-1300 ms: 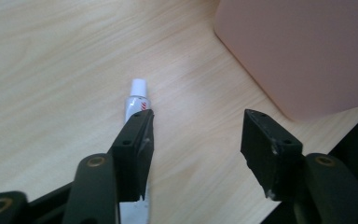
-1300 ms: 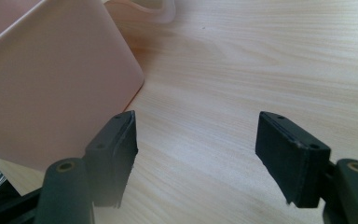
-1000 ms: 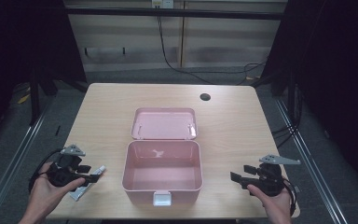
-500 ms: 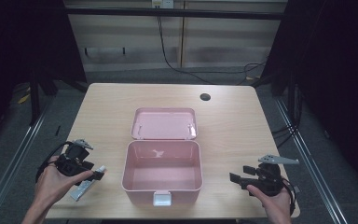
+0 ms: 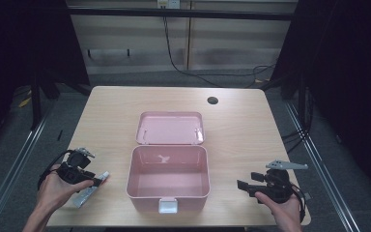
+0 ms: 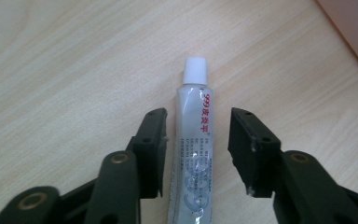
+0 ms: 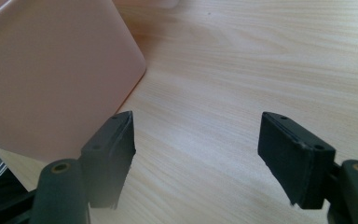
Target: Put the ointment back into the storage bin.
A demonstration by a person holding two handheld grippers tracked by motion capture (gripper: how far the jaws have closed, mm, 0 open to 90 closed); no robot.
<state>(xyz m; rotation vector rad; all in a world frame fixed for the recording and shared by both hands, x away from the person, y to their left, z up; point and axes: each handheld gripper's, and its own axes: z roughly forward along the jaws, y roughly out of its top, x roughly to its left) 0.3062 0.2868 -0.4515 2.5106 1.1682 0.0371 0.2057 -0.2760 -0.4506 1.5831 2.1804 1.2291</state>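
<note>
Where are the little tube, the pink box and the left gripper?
tube [image 6: 192, 140], left gripper view, on its printed body
pink box [image 5: 168, 197], high view, on its front wall
left gripper [image 6: 196, 140], left gripper view, between its jaw tips

Left tool [image 6: 198, 140] closing, low over the table; right tool [image 7: 196, 154] gapes.

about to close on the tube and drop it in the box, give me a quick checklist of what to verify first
1. Tube between the left tongs: ok, it lies flat on the table in the gap; the jaws have just been closing around it.
2. Pads pressing the tube: not ok, a gap shows on the far side; contact on the near side is unclear.
3. Tube cap on: ok, the white cap is in place.
4. Pink box open: ok, its lid lies back.
5. Box has room: ok, nothing visible inside.
6. Right tongs out of the way: ok, open, holding nothing, beside the box.
</note>
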